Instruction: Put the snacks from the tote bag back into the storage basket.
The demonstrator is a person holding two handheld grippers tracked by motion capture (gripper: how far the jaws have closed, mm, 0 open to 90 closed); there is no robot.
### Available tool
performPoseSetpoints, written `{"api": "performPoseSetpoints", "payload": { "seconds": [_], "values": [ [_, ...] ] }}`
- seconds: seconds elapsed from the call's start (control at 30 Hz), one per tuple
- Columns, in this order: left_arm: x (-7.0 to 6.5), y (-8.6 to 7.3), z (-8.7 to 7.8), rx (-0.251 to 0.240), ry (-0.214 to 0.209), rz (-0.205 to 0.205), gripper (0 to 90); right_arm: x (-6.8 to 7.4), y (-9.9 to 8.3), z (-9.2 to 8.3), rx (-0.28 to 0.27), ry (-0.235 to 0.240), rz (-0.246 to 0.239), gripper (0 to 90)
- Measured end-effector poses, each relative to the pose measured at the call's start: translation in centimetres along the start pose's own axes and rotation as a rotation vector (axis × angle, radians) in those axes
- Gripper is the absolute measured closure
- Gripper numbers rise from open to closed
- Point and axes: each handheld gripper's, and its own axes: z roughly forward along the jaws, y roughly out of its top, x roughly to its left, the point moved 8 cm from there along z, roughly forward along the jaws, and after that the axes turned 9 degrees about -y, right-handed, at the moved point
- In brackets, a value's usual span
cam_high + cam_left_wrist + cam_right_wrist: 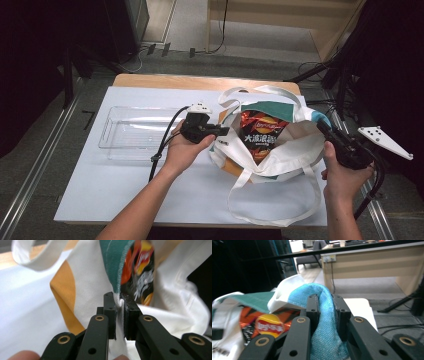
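With the left gripper [223, 131] pinching the tote bag [295, 150] rim and the right gripper [324, 128] clamping its blue edge, the mouth is spread, but the chip bag [261, 132] between them remains inside.

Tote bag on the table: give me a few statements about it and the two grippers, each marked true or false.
1. The left gripper is clamped on the white rim of the tote bag. True.
2. The right gripper hangs open above the bag. False: its jaws pinch a blue patch of the bag's fabric.
3. A bag of chips sits inside the open tote bag. True.
4. The clear plastic tray holds the chips. False: the tray lies to the left of the bag with nothing in it.
5. The bag's mouth is pulled open between the two grippers. True.
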Motion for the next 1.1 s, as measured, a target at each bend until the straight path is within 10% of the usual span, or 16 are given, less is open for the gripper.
{"api": "performPoseSetpoints", "payload": {
  "seconds": [0.6, 0.87, 1.1],
  "values": [
    [-0.2, -1.2, 1.7, 0.093, 0.068, 0.058, 84.3, -2.3, -4.7, 5.2, 0.177, -0.076, 0.002, 79.0],
    [-0.4, 2.3, -0.2, -0.098, 0.135, 0.098, 46.6, -1.7, -4.2, 3.9, 0.114, 0.01, 0.003, 74.7],
    [0.1, 4.5, 0.4, -0.112, 0.131, 0.109, 58.1, -0.6, -2.5, 2.4, 0.06, 0.054, -0.023, 75.7]
  ]
}}
